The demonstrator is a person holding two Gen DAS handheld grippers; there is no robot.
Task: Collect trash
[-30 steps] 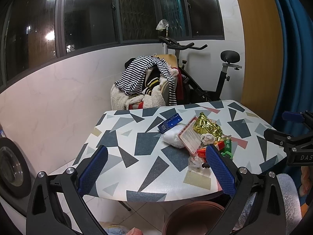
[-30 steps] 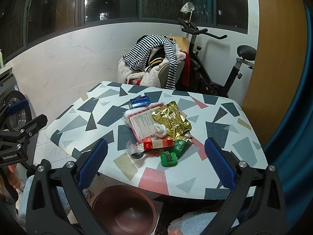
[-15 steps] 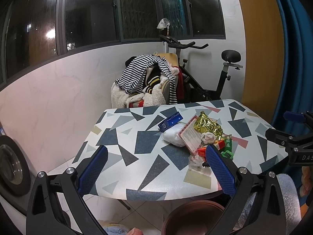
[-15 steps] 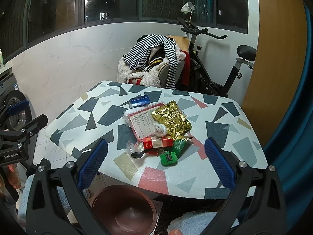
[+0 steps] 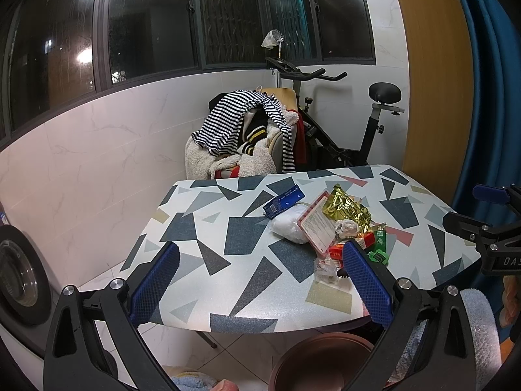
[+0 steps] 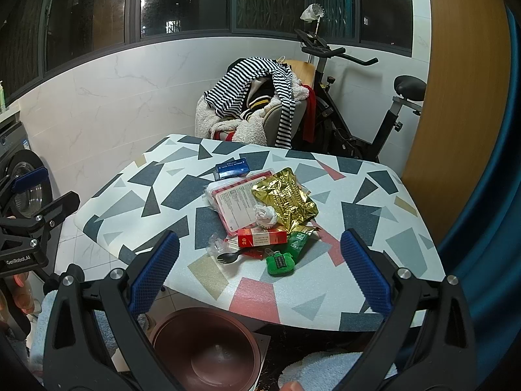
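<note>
You have not picked anything up yet: both the left tongs [image 5: 259, 280] and the right tongs [image 6: 260, 272] hang wide open and empty, short of the counter [image 6: 123, 195]. The trash sits in one heap around the gold wrapper [image 6: 286, 197]: a red box [image 6: 262, 238], a black spoon [image 6: 229, 255] and a green pouch [image 6: 280, 262] lie on its near side, a blue box [image 6: 232, 167] beyond it. The brown bin [image 6: 206, 348] stands on the floor below the counter's near edge. Judging by the layout, your next move is to bring the right tongs over the nearest pieces, close on one, then carry it down to the bin.
</note>
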